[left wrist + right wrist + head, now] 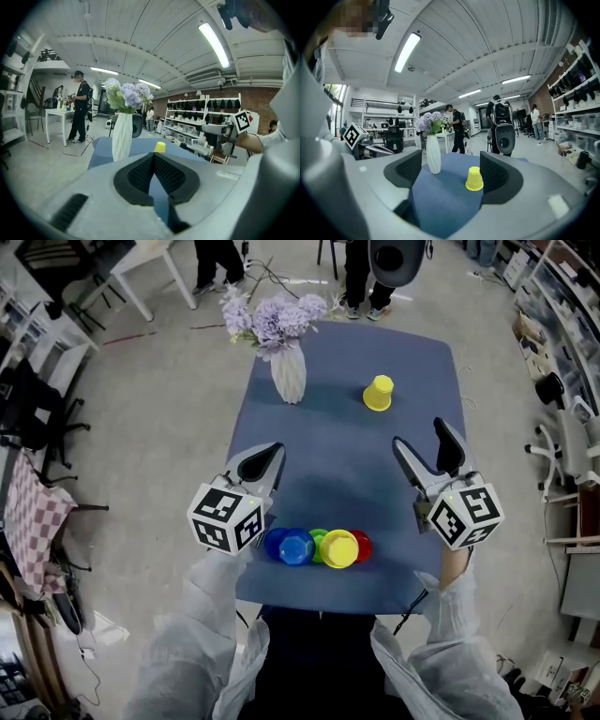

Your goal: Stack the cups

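Over on the left of the head view, the left gripper hovers above the blue table, and its own view settles the matter: jaws pressed together, nothing between them. It holds no cup.

Just right of it, at the lower centre of the frame near the table's front edge, sits the row of cups: two blue, a green, a yellow on top and a red peeking out at the right end, all overlapping. Whether they are properly nested or only crowded together, I can't tell from this angle.

Up at the upper centre stands the white vase with its pale purple flowers, not part of the job.

Right of the vase, the lone yellow cup stands upside down, well apart from the row. That one looks like the outstanding work.

On the right side, the right gripper hangs with jaws spread wide and empty. Its own view frames the yellow cup between the two pads, but far off on the cloth, with no contact.

My read: most cups are gathered, one stray is left to fetch and add, and the right gripper seems best lined up for it
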The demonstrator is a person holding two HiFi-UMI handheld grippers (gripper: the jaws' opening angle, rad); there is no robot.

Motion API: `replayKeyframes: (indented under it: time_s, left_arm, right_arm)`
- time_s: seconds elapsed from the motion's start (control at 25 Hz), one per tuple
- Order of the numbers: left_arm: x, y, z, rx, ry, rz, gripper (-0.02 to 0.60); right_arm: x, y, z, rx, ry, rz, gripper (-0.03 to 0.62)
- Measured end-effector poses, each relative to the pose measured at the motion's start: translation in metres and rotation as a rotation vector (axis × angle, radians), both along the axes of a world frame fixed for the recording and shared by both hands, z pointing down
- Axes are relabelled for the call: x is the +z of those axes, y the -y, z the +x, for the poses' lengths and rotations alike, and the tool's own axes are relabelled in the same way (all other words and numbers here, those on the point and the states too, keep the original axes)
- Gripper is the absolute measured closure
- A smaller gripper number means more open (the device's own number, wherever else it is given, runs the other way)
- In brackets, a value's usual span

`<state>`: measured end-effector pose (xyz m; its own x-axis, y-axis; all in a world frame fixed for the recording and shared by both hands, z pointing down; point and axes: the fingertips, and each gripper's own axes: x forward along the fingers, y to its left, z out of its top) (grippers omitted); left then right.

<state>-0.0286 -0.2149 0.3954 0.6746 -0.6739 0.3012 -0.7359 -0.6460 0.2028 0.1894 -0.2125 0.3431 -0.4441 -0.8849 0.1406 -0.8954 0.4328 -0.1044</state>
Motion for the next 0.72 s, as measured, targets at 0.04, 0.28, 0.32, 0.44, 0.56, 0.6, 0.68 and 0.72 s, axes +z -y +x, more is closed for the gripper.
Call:
replayKeyframes:
  time_s: [0.04,0.28,0.32,0.44,0.56,0.6,0.68,0.72]
  left_arm:
    - [0.0,0.005,0.004,0.007,0.001,0.004,0.583]
    - [0.007,0.04,0.021,0.013,-0.003,0.021,0.583]
    - [0.01,0.044,0.025,0.018,-0.003,0.018,0.583]
    - [0.022,0.059,0.035,0.032,0.003,0.01,0.583]
    - [0.034,0.072,0.044,0.044,0.01,0.003,0.583]
    - [0.038,0.074,0.047,0.05,0.011,0.001,0.583]
    - [0.044,0.079,0.051,0.056,0.011,-0.006,0.583]
    - [0.048,0.082,0.051,0.053,0.01,-0.011,0.583]
  right_arm:
    - [0.002,0.009,0.001,0.001,-0.008,0.001,0.204]
    - [0.028,0.061,0.005,-0.008,-0.016,-0.026,0.204]
    - [0.035,0.07,0.006,-0.012,-0.021,-0.036,0.204]
    - [0.056,0.097,0.009,-0.014,-0.047,-0.069,0.205]
    - [0.081,0.12,0.013,-0.007,-0.047,-0.115,0.209]
    - [0.091,0.127,0.015,-0.002,-0.045,-0.134,0.211]
    - [0.109,0.138,0.017,0.006,-0.053,-0.168,0.222]
    - [0.117,0.143,0.017,0.01,-0.063,-0.182,0.224]
